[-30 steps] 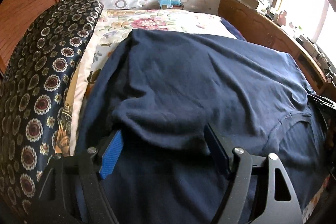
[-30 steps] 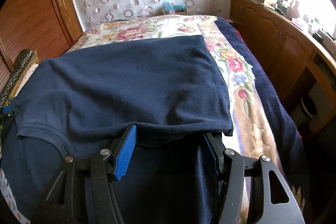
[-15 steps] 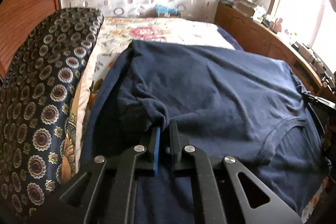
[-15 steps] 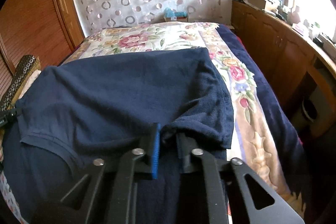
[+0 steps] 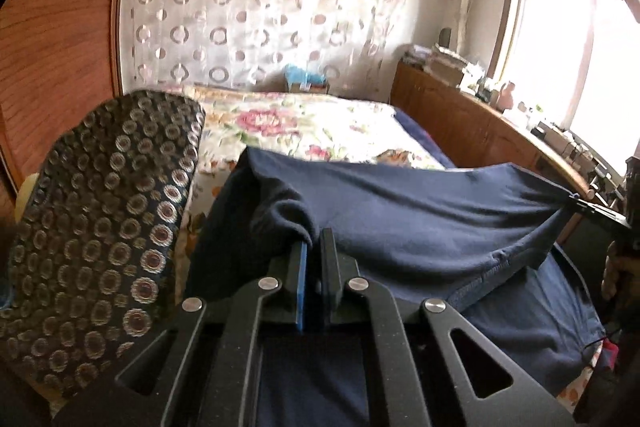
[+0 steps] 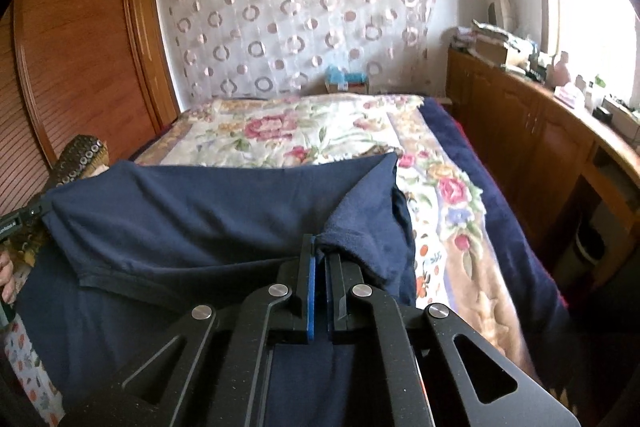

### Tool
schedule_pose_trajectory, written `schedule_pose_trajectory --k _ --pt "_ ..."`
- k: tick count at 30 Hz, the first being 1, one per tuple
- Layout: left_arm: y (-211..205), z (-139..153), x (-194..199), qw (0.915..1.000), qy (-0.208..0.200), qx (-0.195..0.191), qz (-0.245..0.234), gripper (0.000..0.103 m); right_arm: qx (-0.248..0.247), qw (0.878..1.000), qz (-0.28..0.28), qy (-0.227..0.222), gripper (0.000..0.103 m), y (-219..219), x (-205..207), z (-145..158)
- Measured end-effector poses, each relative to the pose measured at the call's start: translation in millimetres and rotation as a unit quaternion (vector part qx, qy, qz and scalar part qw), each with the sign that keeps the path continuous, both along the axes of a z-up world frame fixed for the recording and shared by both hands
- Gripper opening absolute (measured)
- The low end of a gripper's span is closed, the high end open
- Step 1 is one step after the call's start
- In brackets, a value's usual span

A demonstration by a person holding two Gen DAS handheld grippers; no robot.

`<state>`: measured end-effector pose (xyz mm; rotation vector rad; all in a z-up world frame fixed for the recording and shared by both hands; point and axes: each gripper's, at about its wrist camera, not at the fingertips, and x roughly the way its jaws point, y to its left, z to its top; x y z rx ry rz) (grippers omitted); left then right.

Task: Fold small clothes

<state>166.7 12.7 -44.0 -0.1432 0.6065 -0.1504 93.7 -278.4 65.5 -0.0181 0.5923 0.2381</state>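
Low at the centre of the left-wrist frame: left claw (image 5: 314,247), jaws clamped tight on a bunched corner of the navy shirt (image 5: 420,223), cloth pinched between the blue pad and the black one. Low at the centre of the right-wrist frame: right claw (image 6: 320,255), likewise closed on the opposite corner of the same shirt (image 6: 192,215), with a gathered sleeve drooping to the right of the fingers. Both pairs of jaws just closed onto fabric.

Outward from the claws: the near edge of the shirt raised off the bed (image 6: 320,131) and stretched as a taut band between the two grips, long axis running side to side across each frame; the collar seam showing toward the lower middle; the far hem lying flat on the flowered spread. At the right edge of the left view, the other claw's tip visible at the end of the taut edge; at the left edge of the right view, its partner.

Upper part of both frames: circle-patterned curtain (image 5: 260,11). Left side: dark medallion-print cushion (image 5: 104,219).

Judged next: carrying the held edge away from the claws, toward the far hem, both hands equally placed, one per corner.
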Motion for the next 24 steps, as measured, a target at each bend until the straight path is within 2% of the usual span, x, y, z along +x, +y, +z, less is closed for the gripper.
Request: schedule_pose_trajectory --k 13,24 --pt "17 21 -40 0.9992 -0.038 -0.011 0.008 0.006 0.005 1.000 0.015 -0.024 0.003 -13 -63 6" --pt "23 18 -87 0.9992 -0.037 -0.007 0.009 0.006 0.004 0.999 0.032 -0.020 0.003 -21 -104 7"
